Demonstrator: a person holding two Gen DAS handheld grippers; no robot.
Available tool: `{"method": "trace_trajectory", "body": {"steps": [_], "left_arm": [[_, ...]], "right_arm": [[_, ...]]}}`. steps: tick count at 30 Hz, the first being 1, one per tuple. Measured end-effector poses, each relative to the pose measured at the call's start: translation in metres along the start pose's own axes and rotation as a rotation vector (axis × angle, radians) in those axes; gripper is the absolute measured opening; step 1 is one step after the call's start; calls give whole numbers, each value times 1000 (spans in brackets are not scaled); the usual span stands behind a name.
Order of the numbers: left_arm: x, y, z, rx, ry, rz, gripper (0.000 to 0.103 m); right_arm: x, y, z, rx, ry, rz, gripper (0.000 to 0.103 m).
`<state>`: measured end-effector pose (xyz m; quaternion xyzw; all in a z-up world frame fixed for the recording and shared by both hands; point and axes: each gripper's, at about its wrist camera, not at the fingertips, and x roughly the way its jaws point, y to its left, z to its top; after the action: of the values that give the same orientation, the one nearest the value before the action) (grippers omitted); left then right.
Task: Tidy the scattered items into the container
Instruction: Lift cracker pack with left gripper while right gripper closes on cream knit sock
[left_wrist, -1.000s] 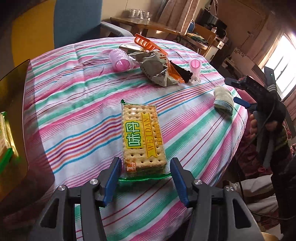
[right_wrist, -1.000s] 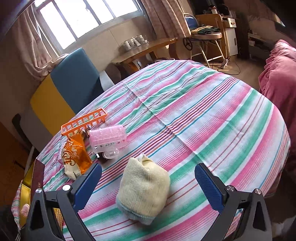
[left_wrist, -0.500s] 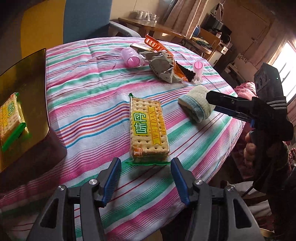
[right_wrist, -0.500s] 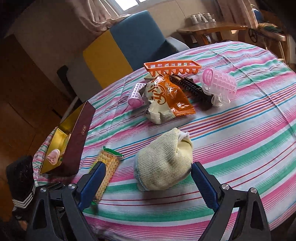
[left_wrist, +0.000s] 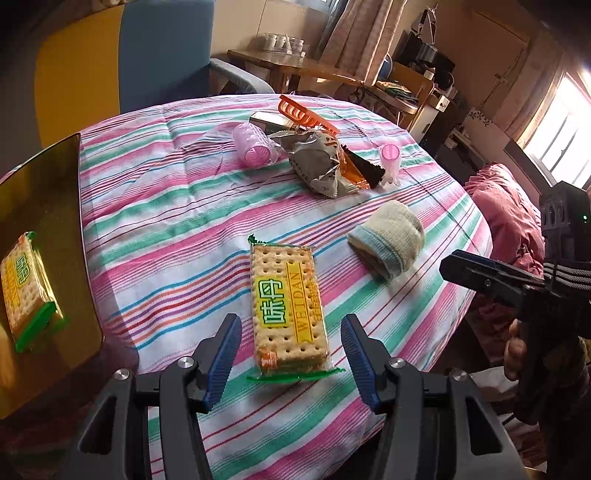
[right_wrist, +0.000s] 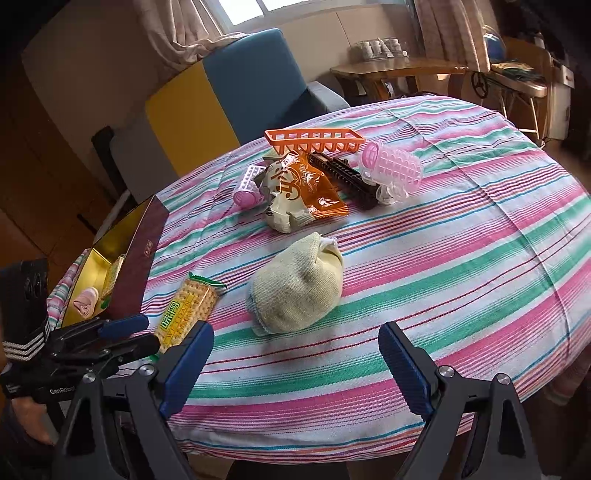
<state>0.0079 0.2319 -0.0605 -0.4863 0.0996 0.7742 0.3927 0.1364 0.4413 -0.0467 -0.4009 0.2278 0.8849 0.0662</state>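
Note:
A cracker packet lies flat on the striped tablecloth, its near end between the open fingers of my left gripper, which touch nothing. In the right wrist view the same cracker packet shows at the left. A rolled cream sock sits just ahead of my open right gripper, and the sock also shows right of the packet. The gold-lined box stands at the left with another cracker packet inside; the box also holds a pink item.
Farther back lie two pink hair rollers, a crumpled snack bag, an orange plastic rack and a dark comb. A blue and yellow chair stands behind the table. The table edge drops off close to the grippers.
The left gripper has drawn back and turned slightly, so the packet's end lies between its fingers. The right gripper has swung left and backed off from the sock. Both stay open.

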Motion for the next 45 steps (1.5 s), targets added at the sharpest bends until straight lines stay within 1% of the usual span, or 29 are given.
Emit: {"method": "trace_trajectory", "body": {"steps": [5,8,11,16,17,18,19,20,21,22,24,27,30,32,34,35,37,38,40,42,45], "left_arm": [[17,-5,8,18,36,32,57],[25,-1,6,-2,51,57,56],[24,7,2,-31,51,61,50],[15,18,-9,-69,40,61,49],[13,19,-11,-74,40,60,49],[12,20,-13,-80,41,59,49],[10,21,-14,-85,41,57,49],[8,22,-16,-90,42,56,49],[7,23,-18,-92,41,55,49],[6,23,-19,-93,41,54,49],[5,22,-21,-89,40,55,49],[3,20,-23,-77,38,64,49],[3,21,-23,-84,36,56,50],[2,22,-23,-90,35,46,52],[2,23,-23,-95,36,36,53],[1,23,-23,-96,37,33,53],[1,24,-22,-101,39,29,53],[1,24,-22,-102,39,29,53],[1,24,-22,-98,40,29,53],[1,23,-21,-93,42,32,53],[3,23,-20,-88,39,38,53]], "right_arm": [[2,-5,-2,31,3,-7,92],[1,-10,-1,40,-7,-13,92],[1,-10,4,23,-20,-31,92],[15,-3,18,-32,-34,-63,92],[19,-1,21,-43,-38,-70,90],[23,2,24,-52,-39,-73,87],[28,5,26,-59,-35,-68,79],[32,8,28,-66,-28,-64,74],[37,11,28,-76,-9,-65,64],[42,14,27,-92,8,-75,59],[41,20,23,-127,2,-94,59],[35,22,15,-128,29,-66,59],[27,24,4,-138,45,-48,60],[21,22,1,-128,36,-41,61],[15,21,2,-139,10,-57,70],[12,20,4,-147,-1,-64,73],[10,21,9,-188,-8,-63,85],[11,22,12,-216,-5,-62,87],[17,25,18,-284,22,-55,92],[25,27,23,-341,52,-50,93],[40,29,29,-381,106,-26,94]]}}
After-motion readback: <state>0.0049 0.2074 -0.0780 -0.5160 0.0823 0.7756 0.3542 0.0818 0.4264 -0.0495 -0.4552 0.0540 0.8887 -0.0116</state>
